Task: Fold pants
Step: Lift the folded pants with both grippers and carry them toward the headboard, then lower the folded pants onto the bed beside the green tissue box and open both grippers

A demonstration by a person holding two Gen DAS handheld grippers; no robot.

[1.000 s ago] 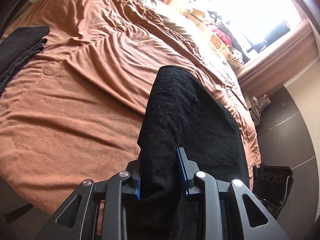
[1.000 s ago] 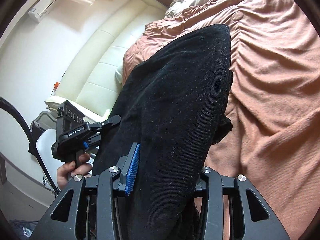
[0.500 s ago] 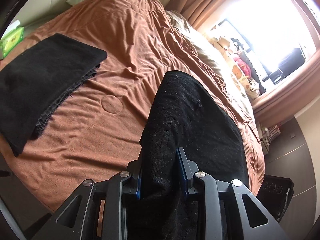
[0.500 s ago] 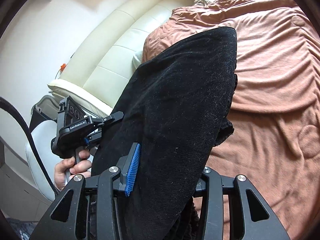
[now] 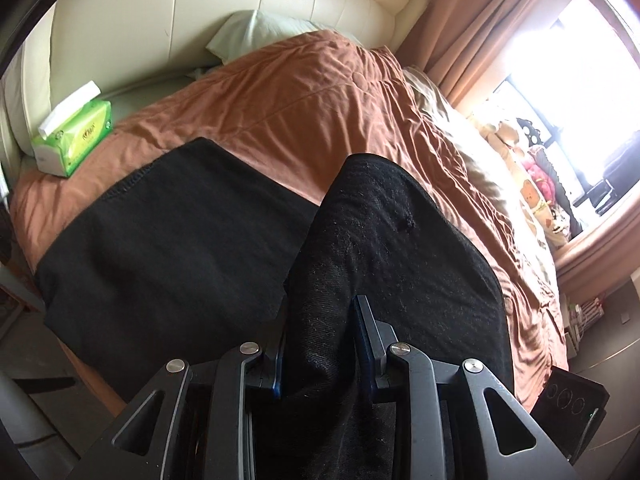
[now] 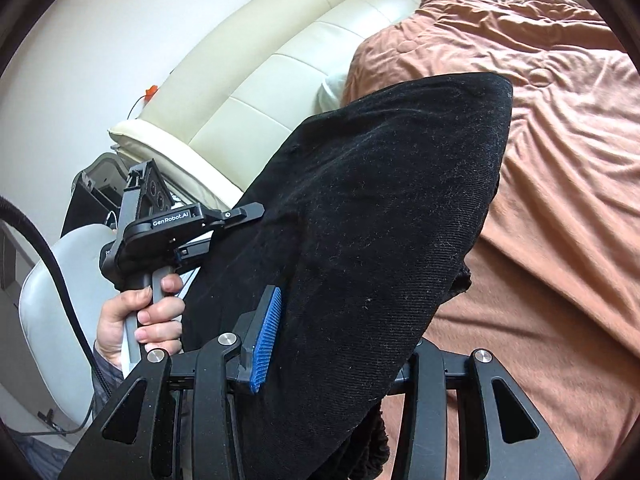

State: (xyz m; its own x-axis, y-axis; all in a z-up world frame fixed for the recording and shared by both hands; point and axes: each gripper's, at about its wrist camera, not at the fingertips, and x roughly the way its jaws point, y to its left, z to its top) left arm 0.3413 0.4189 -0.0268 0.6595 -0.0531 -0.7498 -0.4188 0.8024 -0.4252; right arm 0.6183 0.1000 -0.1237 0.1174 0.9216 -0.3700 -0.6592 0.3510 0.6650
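Left hand-held gripper [image 5: 322,346] clamps black pants [image 5: 392,248] above, seemingly, another folded garment [image 5: 168,248].

A folded black cloth [image 5: 160,256] lies on the rust-brown bedspread [image 5: 304,92] near its left edge, a green tissue pack [image 5: 72,132] behind it at the headboard-side corner.

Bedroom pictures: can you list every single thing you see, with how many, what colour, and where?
Held pants: one, black, clamped in both grippers above the bed.
Folded garment: one, black, flat on the bedspread's near left.
Bedspread: one, brown, covering the bed.
Tissue box: one, green, left by the headboard.
Pillow: one, pale, at the headboard.
Headboard: one, cream, padded.
Curtain: one, pinkish-brown, by the window.
Left gripper: black, shut.
Right gripper: black, shut.
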